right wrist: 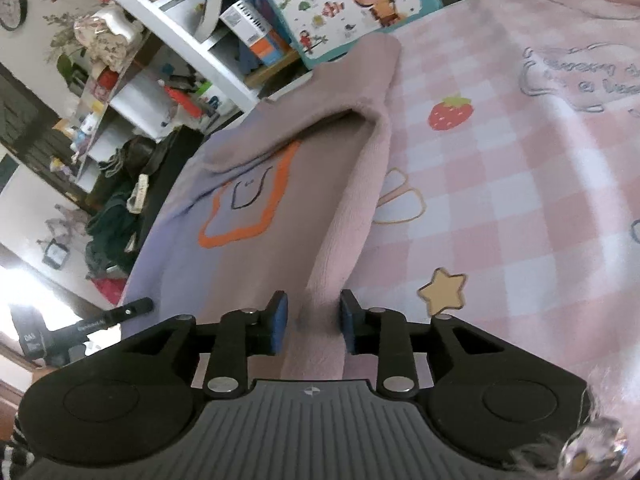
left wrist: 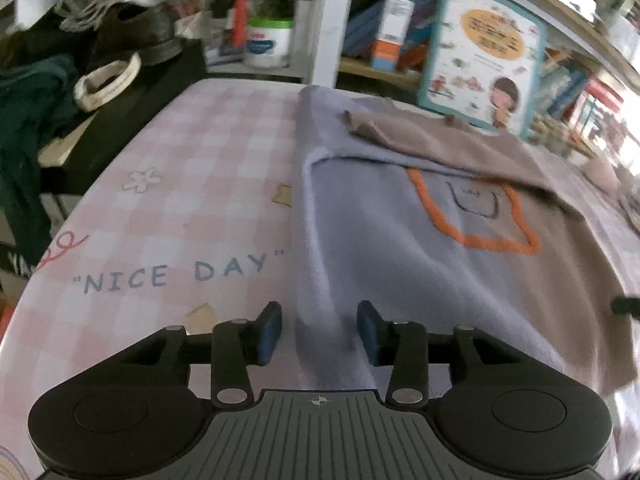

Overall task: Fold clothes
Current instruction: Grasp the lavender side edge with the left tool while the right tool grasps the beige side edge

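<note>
Here we observe the left gripper (left wrist: pixel 318 330) with its jaws parted around a raised ridge at the lavender left edge of the sweater (left wrist: pixel 400 248); we cannot confirm pad contact. The sweater lies flat on the pink checked tablecloth (left wrist: pixel 180 184), orange outline (left wrist: pixel 472 216) facing up, a sleeve folded across its upper part. The right gripper (right wrist: pixel 312 324) likewise stands partly open, straddling the garment's pink folded right edge (right wrist: pixel 352 208).

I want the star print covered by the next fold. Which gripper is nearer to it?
Right. The right gripper sits just beside the yellow star print, jaws around the sweater edge. The left gripper straddles the opposite edge.
</note>
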### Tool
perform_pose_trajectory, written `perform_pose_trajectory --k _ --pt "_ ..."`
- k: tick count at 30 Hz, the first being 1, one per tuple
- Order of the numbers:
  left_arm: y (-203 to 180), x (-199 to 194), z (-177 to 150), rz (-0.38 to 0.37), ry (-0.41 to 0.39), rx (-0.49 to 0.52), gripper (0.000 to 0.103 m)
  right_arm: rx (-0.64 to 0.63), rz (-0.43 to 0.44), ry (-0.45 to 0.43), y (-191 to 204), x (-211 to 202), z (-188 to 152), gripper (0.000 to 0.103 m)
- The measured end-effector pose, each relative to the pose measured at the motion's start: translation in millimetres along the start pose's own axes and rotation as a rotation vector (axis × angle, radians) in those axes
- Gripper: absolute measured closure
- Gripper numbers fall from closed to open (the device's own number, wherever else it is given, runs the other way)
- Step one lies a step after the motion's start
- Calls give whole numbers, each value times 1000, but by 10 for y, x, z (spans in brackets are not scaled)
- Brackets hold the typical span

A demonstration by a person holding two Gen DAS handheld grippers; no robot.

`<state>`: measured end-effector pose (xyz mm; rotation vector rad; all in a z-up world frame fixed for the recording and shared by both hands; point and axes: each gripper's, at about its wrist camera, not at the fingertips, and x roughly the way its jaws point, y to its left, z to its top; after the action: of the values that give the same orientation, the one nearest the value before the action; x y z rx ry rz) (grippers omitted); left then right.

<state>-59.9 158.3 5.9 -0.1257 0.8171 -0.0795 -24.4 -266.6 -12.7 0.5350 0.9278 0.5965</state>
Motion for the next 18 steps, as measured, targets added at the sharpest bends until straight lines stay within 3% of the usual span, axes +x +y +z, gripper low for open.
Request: perform_pose_trajectory --k 1,2,4,7,13,18 --pt "-26 -5 -20 -12 -5 11 81 3 9 3 1 12 -10 75" --pt "-29 3 -16 -14 -9 5 83 8 12 6 -3 29 -16 78" --pt "-17 22 7 -25 -12 -17 92 13 12 8 -11 48 -24 92" --pt "-26 73 53 -62 -9 -50 94 -3 -37 -27 -33 -33 -13 93" --pt "-321 147 65 -184 5 -13 95 33 -127 -132 -226 -492 -54 93" --pt "-528 147 63 -248 24 19 95 86 -176 -165 -405 -748 -130 93"
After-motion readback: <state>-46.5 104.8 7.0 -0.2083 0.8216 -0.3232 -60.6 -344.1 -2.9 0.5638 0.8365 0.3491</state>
